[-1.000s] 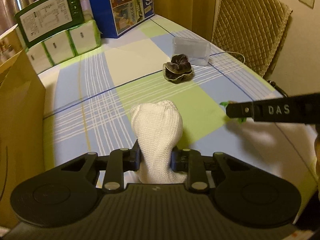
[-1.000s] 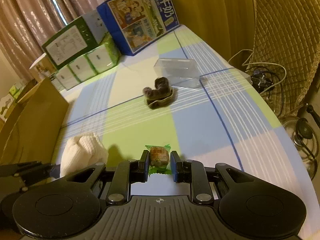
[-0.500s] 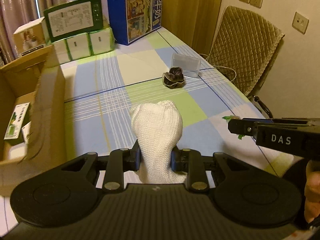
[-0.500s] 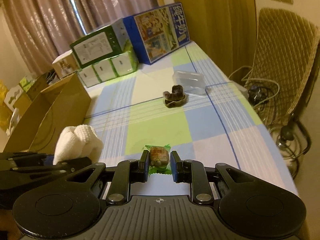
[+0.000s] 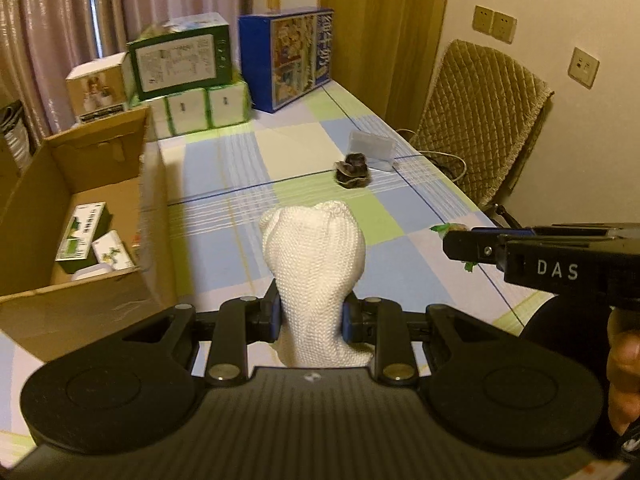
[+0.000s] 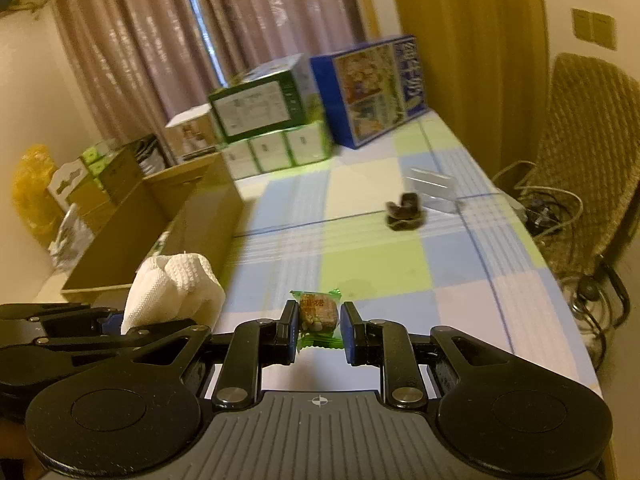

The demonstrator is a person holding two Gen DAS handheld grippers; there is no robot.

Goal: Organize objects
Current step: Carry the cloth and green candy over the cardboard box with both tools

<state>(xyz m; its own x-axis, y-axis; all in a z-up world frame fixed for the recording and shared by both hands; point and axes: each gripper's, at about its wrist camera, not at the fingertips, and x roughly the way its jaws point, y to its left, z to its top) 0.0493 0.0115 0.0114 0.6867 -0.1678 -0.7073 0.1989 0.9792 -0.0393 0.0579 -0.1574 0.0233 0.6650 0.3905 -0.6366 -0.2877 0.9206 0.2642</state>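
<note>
My left gripper point(image 5: 313, 316) is shut on a white knitted cloth bundle point(image 5: 314, 256), held up above the checked tablecloth point(image 5: 240, 184). The same white bundle point(image 6: 176, 284) shows at the lower left of the right wrist view. My right gripper point(image 6: 319, 328) is shut on a small snack in a green wrapper point(image 6: 317, 312), also lifted off the table. In the left wrist view the right gripper point(image 5: 472, 246) reaches in from the right with the wrapper's green edge peeking out. An open cardboard box point(image 5: 80, 216) stands to the left with small packages inside.
A dark scrunchie point(image 5: 352, 170) lies mid-table next to a clear plastic case point(image 5: 372, 148). Green-and-white cartons point(image 5: 184, 76) and a blue carton point(image 5: 288, 56) line the far end. A padded chair point(image 5: 480, 128) stands at the right, and cables point(image 6: 548, 208) lie on the floor.
Both grippers have risen and pulled back from the table with their loads. The views now take in more of the room, and the cardboard box's inside has come into sight.
</note>
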